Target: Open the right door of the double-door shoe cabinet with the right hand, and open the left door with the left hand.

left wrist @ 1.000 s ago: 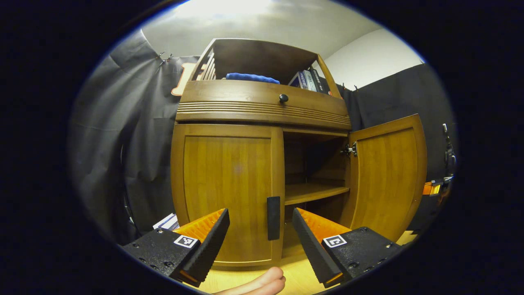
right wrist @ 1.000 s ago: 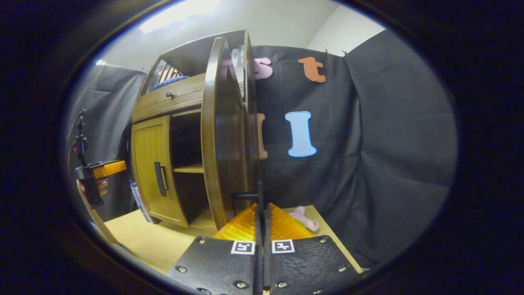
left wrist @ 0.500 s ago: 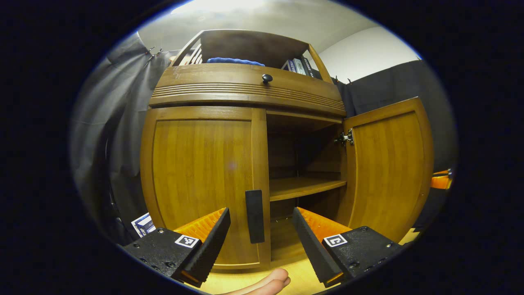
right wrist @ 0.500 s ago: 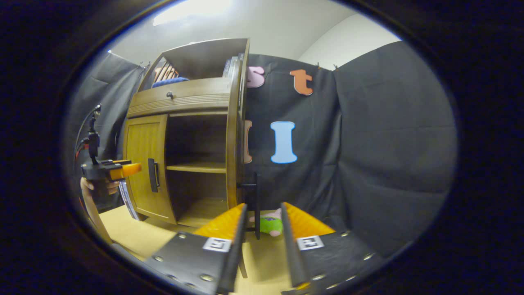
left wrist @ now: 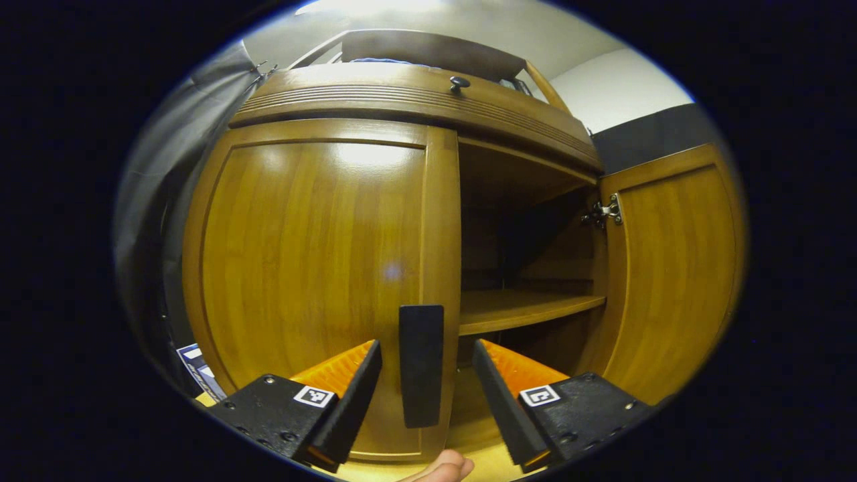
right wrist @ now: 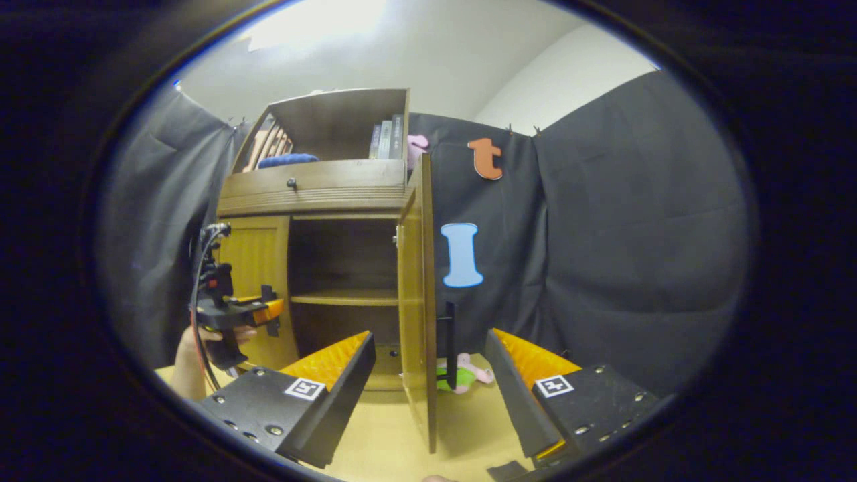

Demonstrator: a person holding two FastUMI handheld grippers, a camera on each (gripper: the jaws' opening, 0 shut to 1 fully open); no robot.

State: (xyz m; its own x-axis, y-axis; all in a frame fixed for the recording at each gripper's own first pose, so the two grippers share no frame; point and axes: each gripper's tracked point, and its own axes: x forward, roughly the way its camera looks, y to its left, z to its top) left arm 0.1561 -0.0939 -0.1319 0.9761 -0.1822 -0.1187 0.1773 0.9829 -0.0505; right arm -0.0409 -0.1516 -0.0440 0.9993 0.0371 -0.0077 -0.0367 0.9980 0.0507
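Black cloth walls surround our shoe cabinet [right wrist: 321, 194] on the pale counter [right wrist: 395, 435].
Our left gripper [left wrist: 423, 375] is spread, fingers either side of the shut left door [left wrist: 315, 268]'s handle [left wrist: 420, 365], not touching; our right gripper [right wrist: 432, 375], released, frames the open right door [right wrist: 416, 294] at frame centre.

No legible writing on anything here

The square black-and-white coded tags [left wrist: 313, 396] on the gripper bodies carry patterns, not words or numbers. The book spines [right wrist: 386, 140] on the shoe cabinet's top shelf and the blue-and-white printed box [left wrist: 194, 363] beside the cabinet's left side both bear print, but it is too small and blurred to make out in either gripper view.
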